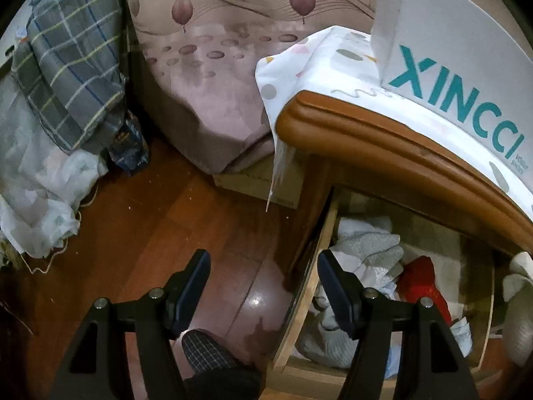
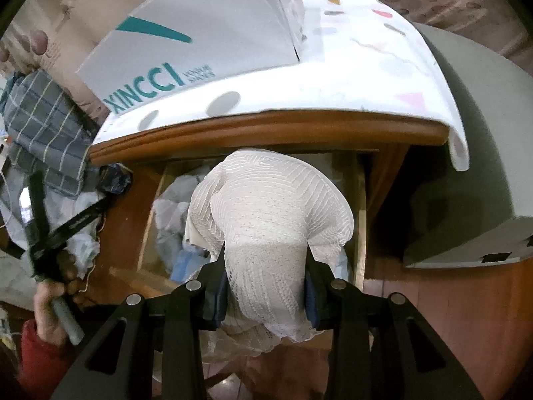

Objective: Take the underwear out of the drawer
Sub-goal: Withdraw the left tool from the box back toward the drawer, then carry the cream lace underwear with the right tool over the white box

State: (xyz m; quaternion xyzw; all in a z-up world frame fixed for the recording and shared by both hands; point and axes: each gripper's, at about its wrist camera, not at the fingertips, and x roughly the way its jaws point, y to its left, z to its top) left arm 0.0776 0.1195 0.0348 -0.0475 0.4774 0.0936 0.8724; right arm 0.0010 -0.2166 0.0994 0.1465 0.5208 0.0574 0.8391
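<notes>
White underwear is clamped in the right gripper above the drawer; the left gripper is held wide, empty.

At frame centre, the right claw grips white knit underwear above the open drawer; a white box sits upper left.

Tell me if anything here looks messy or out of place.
The open drawer holds a jumbled, unfolded heap of clothes, and the spotted white cloth hangs unevenly off the cabinet corner.
</notes>
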